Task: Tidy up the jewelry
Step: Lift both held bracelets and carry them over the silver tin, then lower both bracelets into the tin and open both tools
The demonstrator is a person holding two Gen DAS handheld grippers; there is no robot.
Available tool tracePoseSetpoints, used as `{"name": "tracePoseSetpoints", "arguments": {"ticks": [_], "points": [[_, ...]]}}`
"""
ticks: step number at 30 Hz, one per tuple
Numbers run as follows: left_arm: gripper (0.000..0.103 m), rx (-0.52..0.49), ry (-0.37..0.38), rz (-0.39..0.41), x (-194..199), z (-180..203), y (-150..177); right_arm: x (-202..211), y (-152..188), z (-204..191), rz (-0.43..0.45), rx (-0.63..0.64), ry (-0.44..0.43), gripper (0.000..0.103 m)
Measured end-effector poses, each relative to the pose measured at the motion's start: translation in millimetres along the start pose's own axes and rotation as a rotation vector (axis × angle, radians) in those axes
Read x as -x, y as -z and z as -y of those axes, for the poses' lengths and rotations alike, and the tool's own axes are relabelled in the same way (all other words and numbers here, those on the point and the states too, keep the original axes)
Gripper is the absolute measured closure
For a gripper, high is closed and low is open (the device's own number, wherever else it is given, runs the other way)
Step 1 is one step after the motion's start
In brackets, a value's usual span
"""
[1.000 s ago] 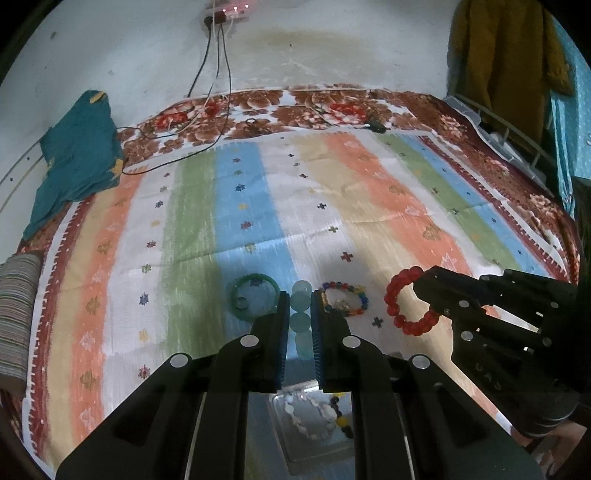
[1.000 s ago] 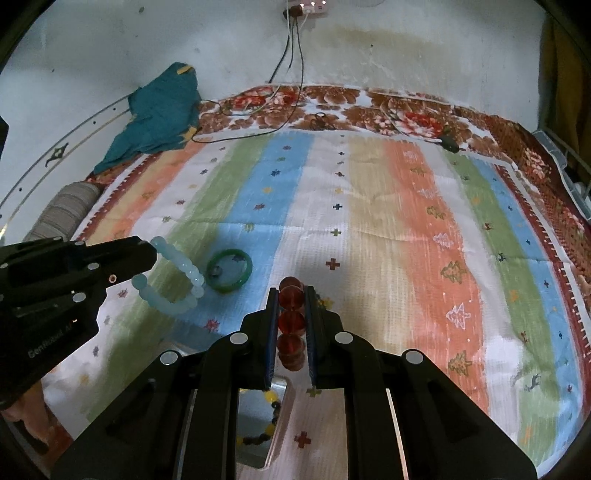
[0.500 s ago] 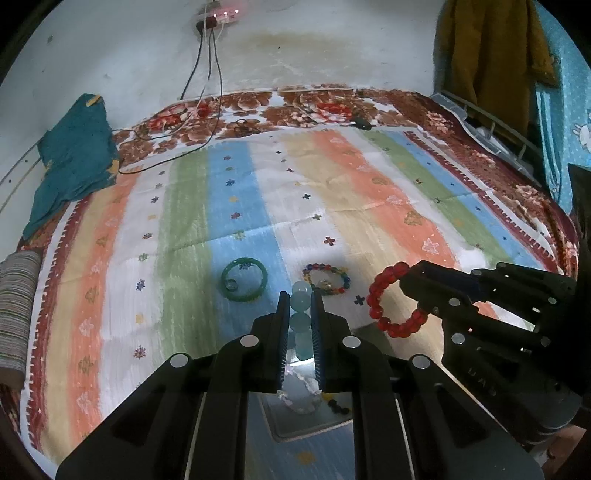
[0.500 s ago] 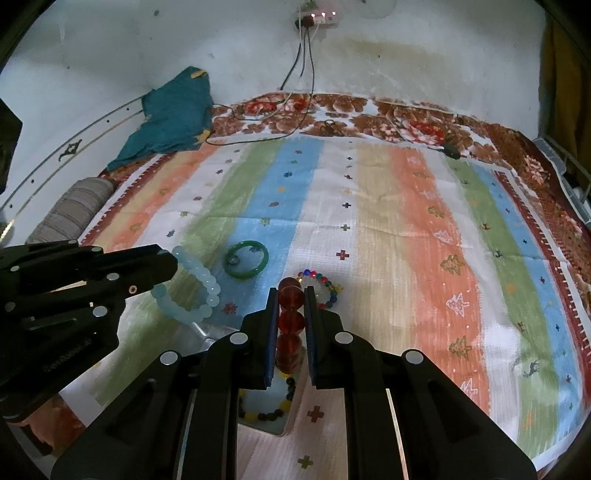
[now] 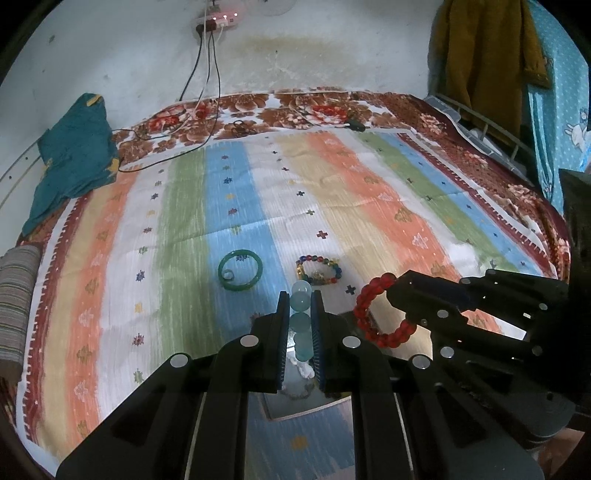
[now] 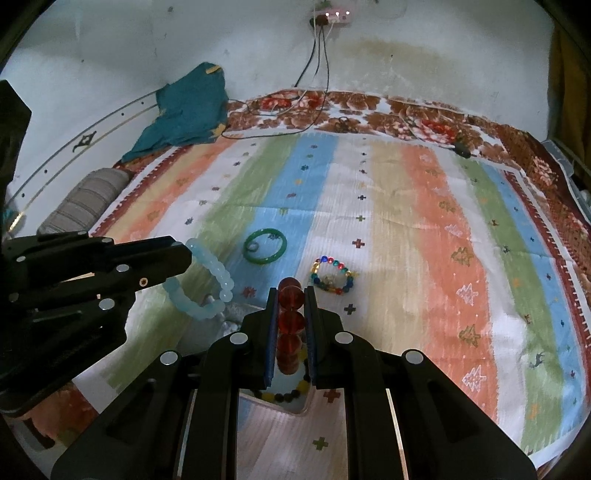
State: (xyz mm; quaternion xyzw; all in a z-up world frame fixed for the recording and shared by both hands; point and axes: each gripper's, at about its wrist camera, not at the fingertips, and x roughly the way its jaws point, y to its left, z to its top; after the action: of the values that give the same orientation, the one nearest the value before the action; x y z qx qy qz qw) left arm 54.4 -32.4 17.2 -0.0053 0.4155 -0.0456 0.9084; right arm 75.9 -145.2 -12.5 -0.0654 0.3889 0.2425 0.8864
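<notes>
My left gripper (image 5: 300, 295) is shut on a pale blue bead bracelet (image 5: 301, 306), also seen from the side in the right wrist view (image 6: 207, 280). My right gripper (image 6: 290, 291) is shut on a red bead bracelet (image 6: 290, 321), which hangs from it in the left wrist view (image 5: 373, 314). Both are held above a clear tray (image 5: 295, 402) near the bed's front edge, which holds a white bracelet (image 5: 304, 367) and a yellow and black bead bracelet (image 6: 291, 393). A green bangle (image 5: 240, 273) and a multicoloured bead bracelet (image 5: 318, 271) lie on the striped bedspread (image 5: 332, 206) just beyond.
A teal cloth (image 5: 70, 158) lies at the far left of the bed. Cables (image 5: 177, 147) run from a wall socket (image 5: 219, 20) across the head of the bed. A striped cushion (image 5: 14, 302) sits at the left edge. Clothes (image 5: 480, 55) hang at the right.
Both grippers have pulled back toward the front of the bed with their bracelets, so the bangle and multicoloured bracelet now lie farther ahead. The tray sits under the fingers.
</notes>
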Motion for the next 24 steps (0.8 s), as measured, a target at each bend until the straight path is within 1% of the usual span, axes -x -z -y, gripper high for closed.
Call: {"name": "tracePoseSetpoints", "arguments": {"ticks": [4,8,9,11,12,13,15,16,20,24], "points": [[0.092,-0.003,0.002,-0.006,3.1,2.4,5.0,1.2,3.9,-2.8,-0.005,-0.001,-0.005,0.089],[0.092,-0.014,-0.005,-0.023,-0.2,3.6,8.0,-1.3,6.2,-1.7,-0.017,-0.008,0.013,0.089],[0.092,-0.015,-0.006,-0.035,-2.6,3.3,8.4,-2.7,6.2,-0.3,-0.024,-0.015,0.015,0.087],[0.091,-0.007,-0.011,-0.048,-5.7,1.0,8.1,-5.1,6.4,5.0,-0.033,-0.027,0.028,0.075],[0.088,-0.002,-0.017,-0.047,-5.7,-0.7,7.9,-5.8,6.6,7.4,-0.034,-0.031,0.034,0.068],[0.086,0.006,-0.022,-0.047,-6.0,-3.3,7.0,-6.9,6.8,10.8,-0.036,-0.037,0.04,0.066],[0.082,0.024,-0.03,-0.048,-7.0,-9.2,5.8,-9.1,6.8,18.0,-0.042,-0.053,0.047,0.066],[0.081,0.034,-0.04,-0.05,-8.1,-13.2,5.3,-10.7,6.6,21.5,-0.046,-0.061,0.05,0.065],[0.071,0.066,-0.067,-0.062,-14.4,-25.5,3.9,-16.2,5.8,32.4,-0.058,-0.087,0.062,0.062],[0.066,0.1,-0.083,-0.074,-21.6,-36.9,1.0,-22.3,3.4,37.2,-0.066,-0.094,0.068,0.059]]}}
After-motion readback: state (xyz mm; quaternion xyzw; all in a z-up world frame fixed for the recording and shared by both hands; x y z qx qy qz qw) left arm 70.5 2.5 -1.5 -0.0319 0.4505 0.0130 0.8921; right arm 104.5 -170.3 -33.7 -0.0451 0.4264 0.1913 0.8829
